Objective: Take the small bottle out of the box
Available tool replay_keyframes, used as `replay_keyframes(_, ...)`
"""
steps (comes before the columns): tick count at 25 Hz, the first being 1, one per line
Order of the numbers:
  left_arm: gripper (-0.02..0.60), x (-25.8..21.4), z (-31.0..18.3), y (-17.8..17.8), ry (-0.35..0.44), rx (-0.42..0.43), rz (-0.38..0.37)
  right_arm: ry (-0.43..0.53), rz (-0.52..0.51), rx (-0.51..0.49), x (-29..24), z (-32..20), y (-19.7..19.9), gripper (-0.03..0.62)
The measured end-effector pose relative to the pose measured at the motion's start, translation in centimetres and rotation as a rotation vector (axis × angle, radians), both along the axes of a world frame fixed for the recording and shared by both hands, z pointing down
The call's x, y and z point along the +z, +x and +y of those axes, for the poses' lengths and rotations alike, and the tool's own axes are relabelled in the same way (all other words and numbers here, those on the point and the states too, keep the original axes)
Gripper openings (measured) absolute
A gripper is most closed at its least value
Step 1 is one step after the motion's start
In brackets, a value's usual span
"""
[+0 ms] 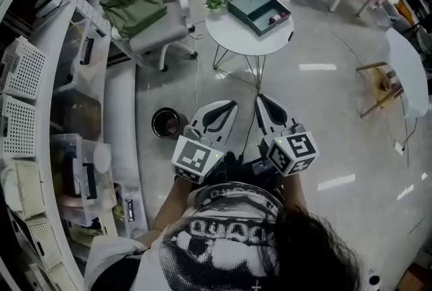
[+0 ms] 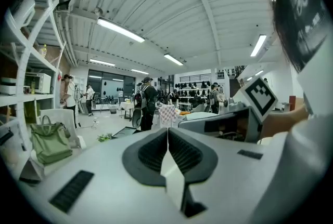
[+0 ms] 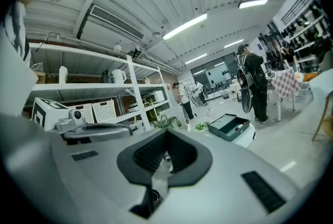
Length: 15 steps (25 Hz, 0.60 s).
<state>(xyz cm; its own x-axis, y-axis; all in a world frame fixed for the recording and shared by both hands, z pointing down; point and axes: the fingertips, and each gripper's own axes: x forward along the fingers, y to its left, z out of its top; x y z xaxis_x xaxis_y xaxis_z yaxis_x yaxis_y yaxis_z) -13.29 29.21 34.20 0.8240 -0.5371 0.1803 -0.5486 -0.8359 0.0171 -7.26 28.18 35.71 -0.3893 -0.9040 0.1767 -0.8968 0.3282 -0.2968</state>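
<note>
- Left gripper [image 1: 217, 115] and right gripper [image 1: 271, 113], low centre, both pressed shut on nothing;
- Box [image 1: 258, 9] lies open on the round table [image 1: 233, 36], upper middle, well apart from me; the small bottle [image 1: 275, 19] looks tucked at its right end;
- Arriving with my jaws unopened, I'd likely knock the bottle or shove the box.

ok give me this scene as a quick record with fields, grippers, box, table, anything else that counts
left gripper: jaws together, empty, held near the body
right gripper: jaws together, empty, beside the left
box: open, on the round table, far ahead of both grippers
box contents: small item at one end, too small to identify
plant: on the table, beside the box
bag: green, on a white chair
task: not begun
</note>
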Motion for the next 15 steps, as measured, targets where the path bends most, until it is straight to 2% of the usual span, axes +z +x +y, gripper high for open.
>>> replay_keyframes(7,0.014,1.2,-1.1,-0.4,-0.022,0.019,0.013,-0.029,0.015,0.006,1.4,-0.2,-0.7,-0.002)
replay_keyframes(15,0.014,1.9,-3.1,1.1,-0.054,0.033,0.02,-0.064,0.015,0.025,2.3,-1.8,1.2,-0.002)
